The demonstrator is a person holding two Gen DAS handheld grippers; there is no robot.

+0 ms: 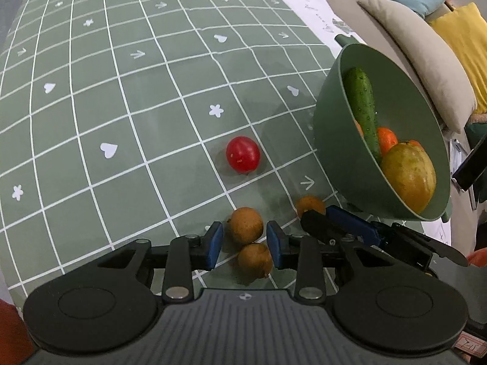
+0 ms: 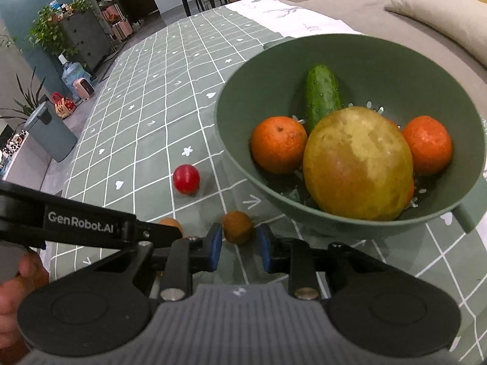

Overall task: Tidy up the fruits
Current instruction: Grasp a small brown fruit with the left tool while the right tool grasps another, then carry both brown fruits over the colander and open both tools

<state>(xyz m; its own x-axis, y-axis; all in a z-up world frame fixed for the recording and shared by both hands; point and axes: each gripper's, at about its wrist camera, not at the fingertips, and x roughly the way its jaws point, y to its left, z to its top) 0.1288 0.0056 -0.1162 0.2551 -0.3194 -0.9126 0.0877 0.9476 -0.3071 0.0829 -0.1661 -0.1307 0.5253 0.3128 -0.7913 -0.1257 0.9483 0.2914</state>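
Wide open tabletop (image 1: 121, 76) left of the red fruit (image 1: 243, 154); the green bowl (image 1: 328, 115) blocks the right, brown fruits (image 1: 246, 225) crowding near.

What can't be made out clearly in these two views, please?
- Right wrist view: the mango hides the cucumber's lower end and the bowl's bottom.
- Right wrist view: the left gripper covers most of one brown fruit.
- Left wrist view: the right gripper partly covers another brown fruit.

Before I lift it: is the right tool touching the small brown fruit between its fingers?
Apart. The right wrist view shows tablecloth between each blue pad and the small brown fruit inside the right tool.
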